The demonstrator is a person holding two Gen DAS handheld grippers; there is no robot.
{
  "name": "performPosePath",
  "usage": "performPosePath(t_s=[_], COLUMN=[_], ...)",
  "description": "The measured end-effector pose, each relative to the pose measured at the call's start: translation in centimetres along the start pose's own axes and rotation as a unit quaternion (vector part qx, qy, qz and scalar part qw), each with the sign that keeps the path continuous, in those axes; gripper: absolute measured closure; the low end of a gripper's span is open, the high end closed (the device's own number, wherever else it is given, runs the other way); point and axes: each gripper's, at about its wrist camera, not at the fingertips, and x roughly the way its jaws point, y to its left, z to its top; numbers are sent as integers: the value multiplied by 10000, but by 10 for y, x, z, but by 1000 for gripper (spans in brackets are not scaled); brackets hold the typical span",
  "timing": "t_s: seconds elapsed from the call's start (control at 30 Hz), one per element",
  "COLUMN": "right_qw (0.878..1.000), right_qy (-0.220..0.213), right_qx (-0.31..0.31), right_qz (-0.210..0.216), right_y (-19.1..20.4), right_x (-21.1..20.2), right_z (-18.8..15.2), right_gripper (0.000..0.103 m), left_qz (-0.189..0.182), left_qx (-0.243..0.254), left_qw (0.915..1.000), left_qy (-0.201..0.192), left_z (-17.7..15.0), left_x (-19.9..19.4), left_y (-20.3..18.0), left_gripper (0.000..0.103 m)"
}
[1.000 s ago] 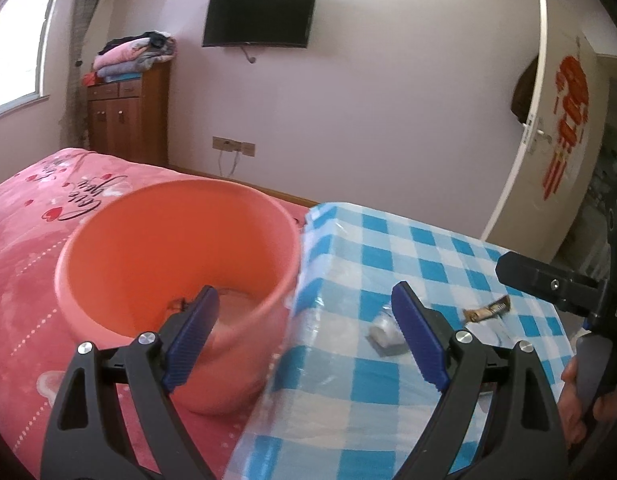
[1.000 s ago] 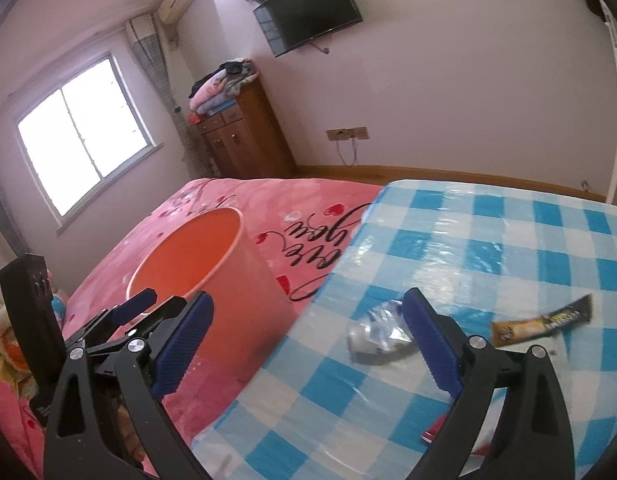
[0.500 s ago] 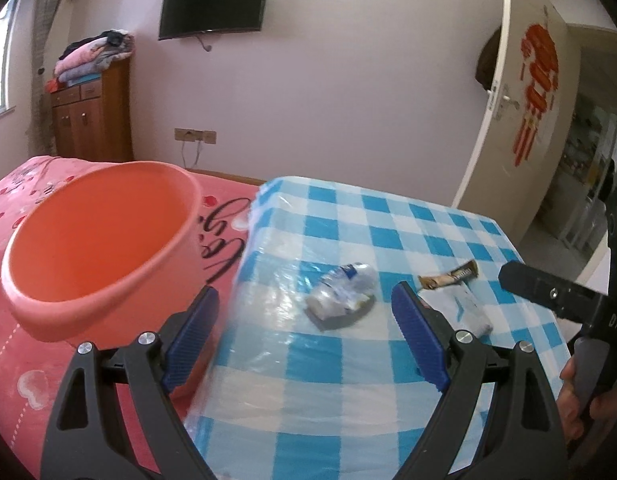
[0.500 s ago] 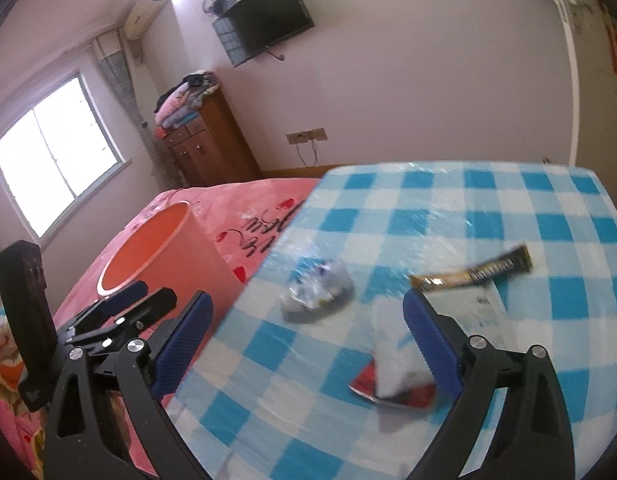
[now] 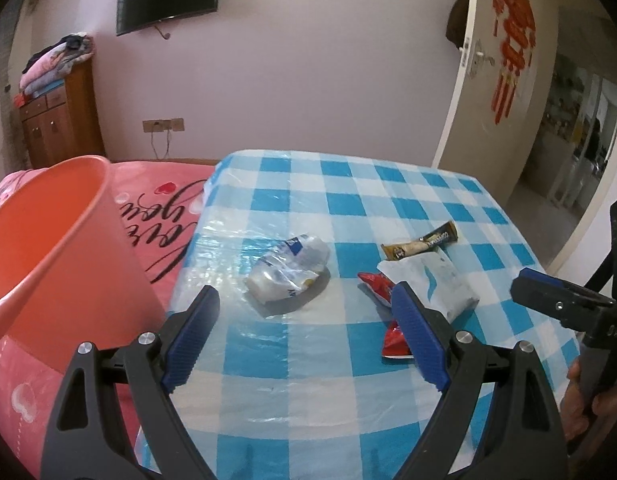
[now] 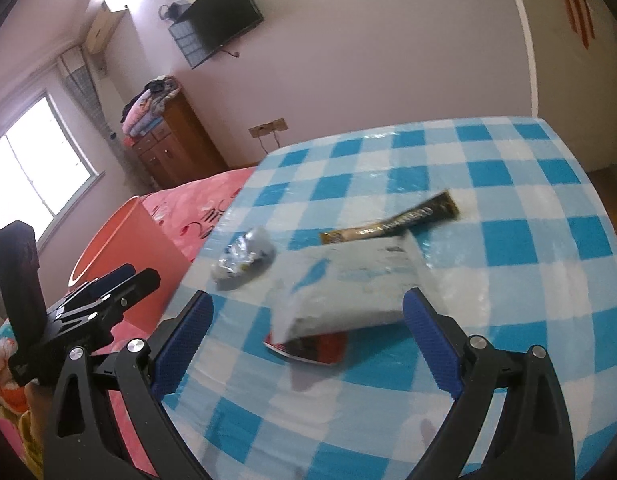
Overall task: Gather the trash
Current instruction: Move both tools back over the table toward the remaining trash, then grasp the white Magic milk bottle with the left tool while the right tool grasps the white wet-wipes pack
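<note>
Blue-checked tablecloth [image 5: 348, 360] carried four scraps, and with my left gripper [image 5: 304, 336] and right gripper [image 6: 308, 328] both spread and empty, I judged the white packet [image 6: 348, 284] overlapping the red wrapper [image 6: 308, 346] might drag it away from the orange bucket [image 5: 48, 240].

Your light is daylight from the window [image 6: 36, 168], blown out white. Room evenly bright, shadows soft; a small one lies under the crumpled bag [image 5: 286, 272]. Glare streaks the plastic-covered surface [image 5: 348, 380]. Right wrist view: motion blur smears the white pouch [image 6: 348, 284]. Left view sharp. Fisheye bends walls; corners go black.
</note>
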Motion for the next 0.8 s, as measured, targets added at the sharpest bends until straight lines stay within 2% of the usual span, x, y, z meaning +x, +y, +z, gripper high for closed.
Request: performPosePath(t_s=[0.2, 0.4, 0.57, 0.7, 0.8], right_qw=[9996, 9982, 9964, 9952, 9911], right_qy=[114, 198, 449, 644, 838], right_qx=[213, 538, 704, 649, 769], right_qz=[-119, -186, 131, 359, 693], right_y=[-30, -59, -62, -51, -46], right_x=[3, 11, 26, 35, 42], right_z=[-2, 4, -4, -12, -19], right_gripper=[9, 8, 9, 9, 9], left_qz=[43, 36, -31, -75, -54], left_qx=[351, 637, 903, 1041, 1042], left_qw=[9988, 9967, 9943, 9914, 9905], left_qy=[344, 506, 570, 793, 901], left_z=[2, 10, 18, 19, 17], left_x=[38, 69, 89, 108, 118], left_y=[1, 5, 8, 12, 17], left_gripper=[15, 15, 15, 15, 15])
